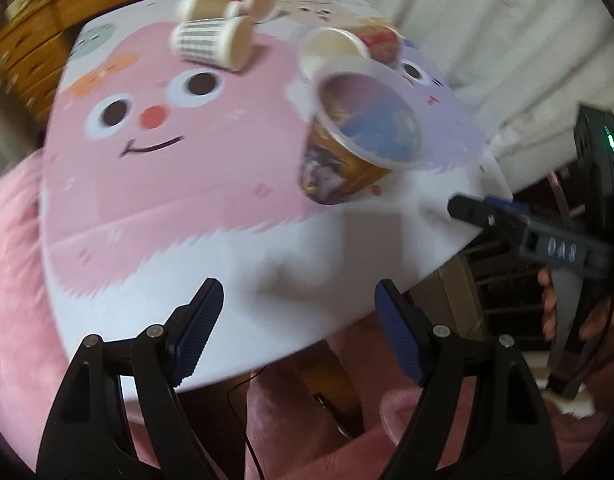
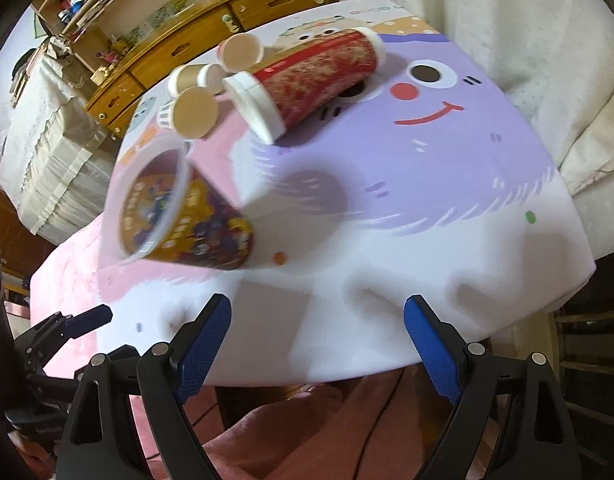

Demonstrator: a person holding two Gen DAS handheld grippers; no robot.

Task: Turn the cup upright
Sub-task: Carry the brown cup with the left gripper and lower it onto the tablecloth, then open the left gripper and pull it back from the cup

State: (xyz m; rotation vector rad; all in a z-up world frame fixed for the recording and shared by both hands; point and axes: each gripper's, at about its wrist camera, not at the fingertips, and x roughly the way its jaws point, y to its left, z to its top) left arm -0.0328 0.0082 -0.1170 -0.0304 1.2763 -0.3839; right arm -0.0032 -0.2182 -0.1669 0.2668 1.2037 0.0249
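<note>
A small table draped in a white cloth printed with pink and lilac cartoon faces (image 2: 447,208) carries a scatter of toppled cups. Nearest its front edge, a clear-rimmed plastic cup with an orange and purple printed wrap (image 2: 187,220) lies on its side on the pink-and-white part of the cloth. Behind it, a tall red cup with white rims (image 2: 315,76) lies across the lilac face, and three small brown paper cups (image 2: 195,114) are tipped over together near the far edge, just beside the red cup
</note>
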